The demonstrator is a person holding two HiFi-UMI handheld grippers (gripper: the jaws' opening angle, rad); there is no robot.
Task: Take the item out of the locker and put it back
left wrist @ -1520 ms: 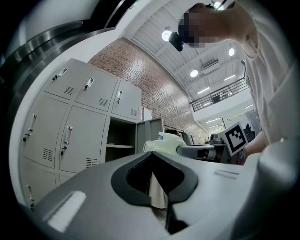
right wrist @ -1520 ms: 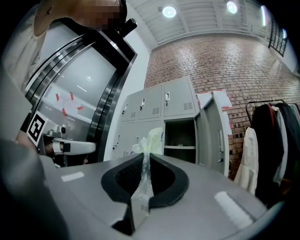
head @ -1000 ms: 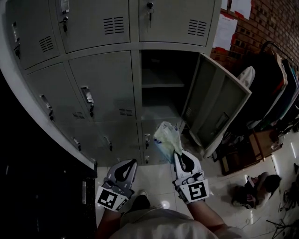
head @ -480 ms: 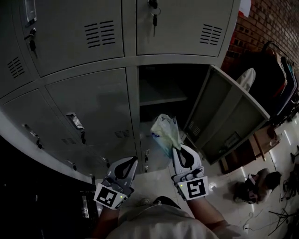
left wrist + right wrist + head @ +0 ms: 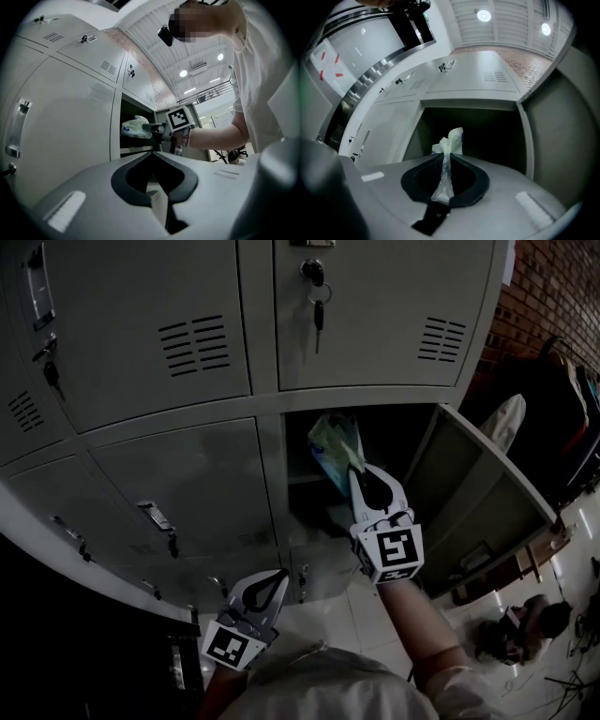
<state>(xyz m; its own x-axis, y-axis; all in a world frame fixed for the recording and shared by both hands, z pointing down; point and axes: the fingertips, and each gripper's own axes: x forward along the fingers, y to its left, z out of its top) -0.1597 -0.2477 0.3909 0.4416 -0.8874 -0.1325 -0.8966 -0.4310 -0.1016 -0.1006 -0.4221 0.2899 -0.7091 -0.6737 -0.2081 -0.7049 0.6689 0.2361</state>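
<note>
Head view: the right gripper (image 5: 354, 471) is raised to the mouth of the open locker compartment (image 5: 405, 430), its jaws pinched tight on the twisted neck of a pale plastic bag (image 5: 334, 439). The bag's bulk hangs just inside the opening, above the inner shelf (image 5: 305, 479). The compartment's door (image 5: 478, 493) stands swung out to the right. The left gripper (image 5: 280, 575) is held low, well apart from the bag, in front of the closed lower doors. A key (image 5: 317, 310) hangs from the lock of the locker above.

Left gripper view: the left gripper (image 5: 153, 152) has its jaws drawn together at the tips with nothing between them. Beyond it, the right gripper (image 5: 149, 126), with its marker cube (image 5: 181, 118), holds the bag (image 5: 135, 128) at the dark opening. A closed door with a handle (image 5: 18, 126) fills the left side.

Right gripper view: the right gripper (image 5: 446, 153) is clamped on a thin strip of the bag (image 5: 451, 140), which runs between the jaws and bunches out past the tips. It faces the dark compartment, with the open door (image 5: 562, 117) at right.
</note>
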